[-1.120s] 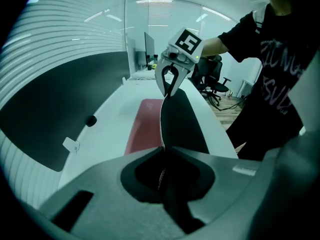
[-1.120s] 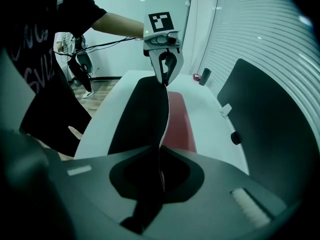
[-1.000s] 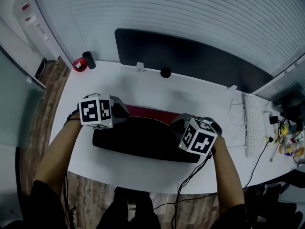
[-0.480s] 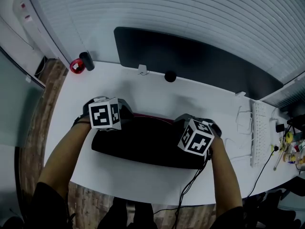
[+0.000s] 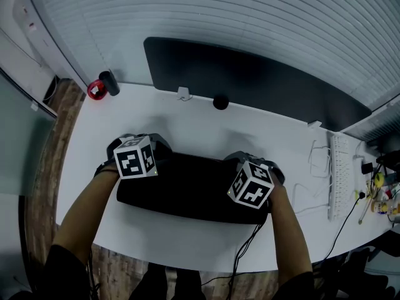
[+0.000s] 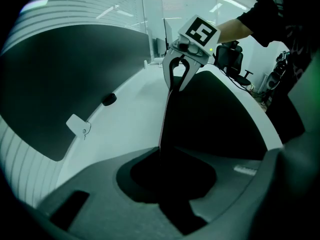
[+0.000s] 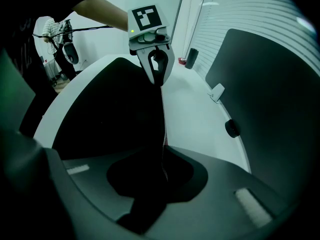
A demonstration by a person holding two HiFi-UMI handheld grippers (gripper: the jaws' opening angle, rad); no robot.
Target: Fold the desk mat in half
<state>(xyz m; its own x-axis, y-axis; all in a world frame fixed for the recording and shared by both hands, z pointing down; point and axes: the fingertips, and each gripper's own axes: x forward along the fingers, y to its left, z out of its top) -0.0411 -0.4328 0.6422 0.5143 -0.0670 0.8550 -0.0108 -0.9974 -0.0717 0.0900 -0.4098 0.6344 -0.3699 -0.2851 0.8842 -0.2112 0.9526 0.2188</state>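
At the far left corner of the table I see a red ring beside a dark cylinder. My left hand-held gripper sits at the left end of the far edge of the desk mat. Its jaws have just been opening and stand slightly apart, the mat's edge between them. The black mat lies doubled over on the table's near half. My right hand-held gripper is at the right end, its jaws likewise just opened around the same edge. A keyboard lies far right.

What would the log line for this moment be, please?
stage: fold laid | desk mat: doubled on table | left gripper, right gripper: jaws just opening, mat edge between
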